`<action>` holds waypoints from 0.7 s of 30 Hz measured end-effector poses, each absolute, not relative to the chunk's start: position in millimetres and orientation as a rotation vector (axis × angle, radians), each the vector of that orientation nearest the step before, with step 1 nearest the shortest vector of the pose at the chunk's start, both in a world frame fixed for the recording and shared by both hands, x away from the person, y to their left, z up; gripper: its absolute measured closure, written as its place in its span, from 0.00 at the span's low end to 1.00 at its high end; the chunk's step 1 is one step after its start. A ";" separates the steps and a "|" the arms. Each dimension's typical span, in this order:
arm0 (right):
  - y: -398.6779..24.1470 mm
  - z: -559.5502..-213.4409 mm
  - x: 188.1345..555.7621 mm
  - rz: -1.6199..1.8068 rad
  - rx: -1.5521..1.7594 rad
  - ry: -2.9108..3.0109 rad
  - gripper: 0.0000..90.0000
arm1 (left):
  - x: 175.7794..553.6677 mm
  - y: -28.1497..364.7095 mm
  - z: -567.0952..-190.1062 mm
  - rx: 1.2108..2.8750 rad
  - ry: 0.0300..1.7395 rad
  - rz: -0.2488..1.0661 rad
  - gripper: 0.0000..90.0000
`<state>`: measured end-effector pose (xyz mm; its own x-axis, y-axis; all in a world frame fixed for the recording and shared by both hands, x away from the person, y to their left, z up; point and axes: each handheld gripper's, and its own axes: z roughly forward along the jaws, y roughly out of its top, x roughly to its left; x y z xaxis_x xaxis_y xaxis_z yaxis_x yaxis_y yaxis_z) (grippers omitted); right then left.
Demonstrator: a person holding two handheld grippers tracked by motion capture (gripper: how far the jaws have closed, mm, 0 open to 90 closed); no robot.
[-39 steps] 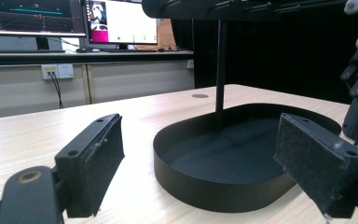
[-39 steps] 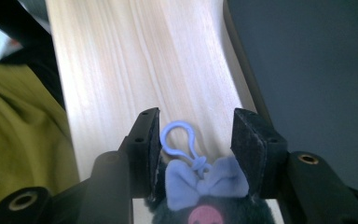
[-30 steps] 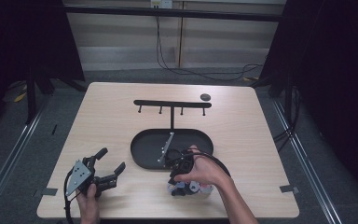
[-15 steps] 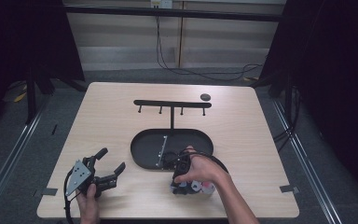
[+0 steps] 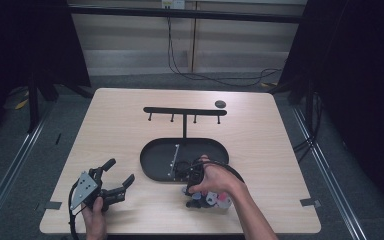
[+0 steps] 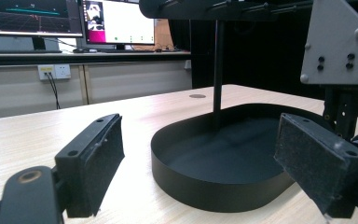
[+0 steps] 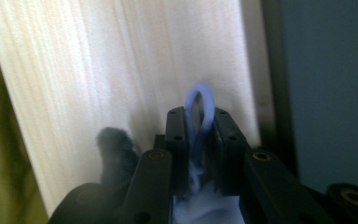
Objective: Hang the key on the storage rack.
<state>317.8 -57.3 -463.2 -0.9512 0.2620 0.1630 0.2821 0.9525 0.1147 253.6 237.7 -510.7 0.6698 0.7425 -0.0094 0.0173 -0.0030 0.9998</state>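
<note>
A: On the pale wood-grain table, what sits at the left?

B: The left gripper, its felt-padded black jaws spread apart around nothing, resting near the front edge.

A: And rightward?

B: A matte black oval tray with a thin post and hook bar. At its front rim, the right gripper has just been closing, and is clamped on a soft blue loop.

I am sitting at a pale wooden table on a grey floor. Dark curtains are hanging on both sides. Cables are trailing along the beige wall ahead. Two monitors are glowing on a bench above a wall socket.
</note>
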 end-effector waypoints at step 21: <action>-50.5 -467.7 314.7 -0.033 -0.327 -2.958 0.96 | 253.5 238.1 -510.6 1.486 0.653 0.636 0.17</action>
